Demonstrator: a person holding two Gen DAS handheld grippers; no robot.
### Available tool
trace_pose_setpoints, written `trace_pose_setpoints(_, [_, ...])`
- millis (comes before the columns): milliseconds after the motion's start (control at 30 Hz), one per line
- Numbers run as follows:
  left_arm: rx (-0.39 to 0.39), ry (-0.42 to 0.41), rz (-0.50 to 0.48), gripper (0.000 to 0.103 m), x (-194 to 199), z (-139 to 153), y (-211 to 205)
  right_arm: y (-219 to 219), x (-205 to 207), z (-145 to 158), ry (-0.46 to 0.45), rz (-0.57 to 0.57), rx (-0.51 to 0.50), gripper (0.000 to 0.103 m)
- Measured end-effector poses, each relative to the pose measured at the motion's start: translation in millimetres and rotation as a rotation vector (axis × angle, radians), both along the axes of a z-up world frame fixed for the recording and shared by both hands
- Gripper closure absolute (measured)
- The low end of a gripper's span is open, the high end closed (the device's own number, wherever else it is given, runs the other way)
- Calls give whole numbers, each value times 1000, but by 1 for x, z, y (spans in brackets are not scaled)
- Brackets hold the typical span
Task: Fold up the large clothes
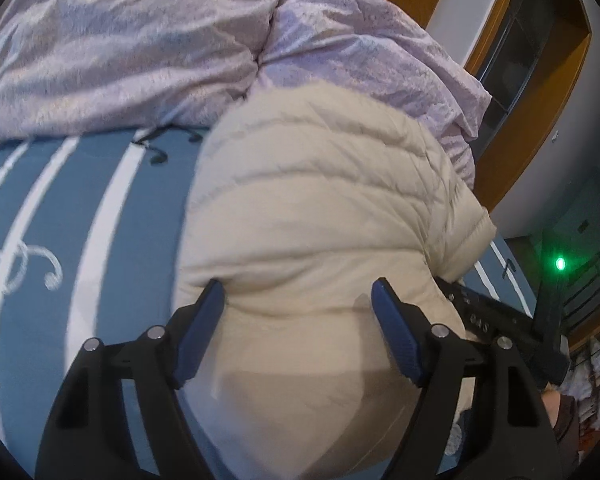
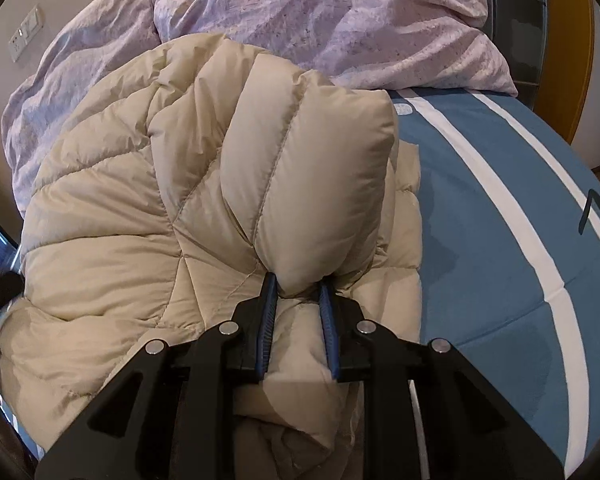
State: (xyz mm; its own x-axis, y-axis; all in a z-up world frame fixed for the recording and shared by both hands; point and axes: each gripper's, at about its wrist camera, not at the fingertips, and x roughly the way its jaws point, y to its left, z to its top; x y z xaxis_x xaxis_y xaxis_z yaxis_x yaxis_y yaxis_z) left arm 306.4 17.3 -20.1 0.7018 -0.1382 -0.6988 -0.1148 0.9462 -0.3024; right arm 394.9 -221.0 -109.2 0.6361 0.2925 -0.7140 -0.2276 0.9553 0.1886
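A cream quilted down jacket [image 1: 320, 208] lies bunched on a blue bedspread with white stripes [image 1: 112, 216]. My left gripper [image 1: 298, 292] stands wide open over the jacket's near edge, and a soft bulge of fabric sits between its blue fingers [image 1: 204, 320] without being squeezed. In the right wrist view, my right gripper [image 2: 298, 280] is shut on a puffy fold of the jacket [image 2: 312, 184]. That fold stands up above the rest of the jacket. Part of the right gripper's black body [image 1: 496, 322] shows at the jacket's right side in the left wrist view.
A crumpled lilac duvet [image 1: 140, 48] is piled at the far end of the bed, right behind the jacket. The bare bedspread [image 2: 500, 220] stretches to the right of the jacket. Wooden-framed walls [image 1: 496, 152] and a green light [image 1: 559, 264] lie beyond the bed's edge.
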Motion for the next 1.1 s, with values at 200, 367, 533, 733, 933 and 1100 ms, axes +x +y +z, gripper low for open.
trace_pose_setpoints(200, [145, -51, 36, 27, 29, 35, 7, -1, -1, -1, -9, 1, 11, 82])
trace_pose_setpoints(367, [259, -46, 64, 27, 70, 40, 7, -3, -1, -3, -13, 8, 25, 82])
trace_pose_setpoints(533, [286, 15, 82, 27, 102, 7, 6, -8, -3, -6, -20, 10, 46, 82])
trace_pose_setpoints(733, [383, 9, 94, 26, 109, -39, -18, -16, -2, -7, -14, 6, 96, 81])
trace_pose_setpoints(933, [481, 9, 100, 26, 110, -49, -31, -28, -4, 14, 2, -25, 124, 81])
trace_pose_setpoints(1100, [457, 16, 97, 26, 110, -48, -26, -24, -16, 60, -106, -17, 145, 80])
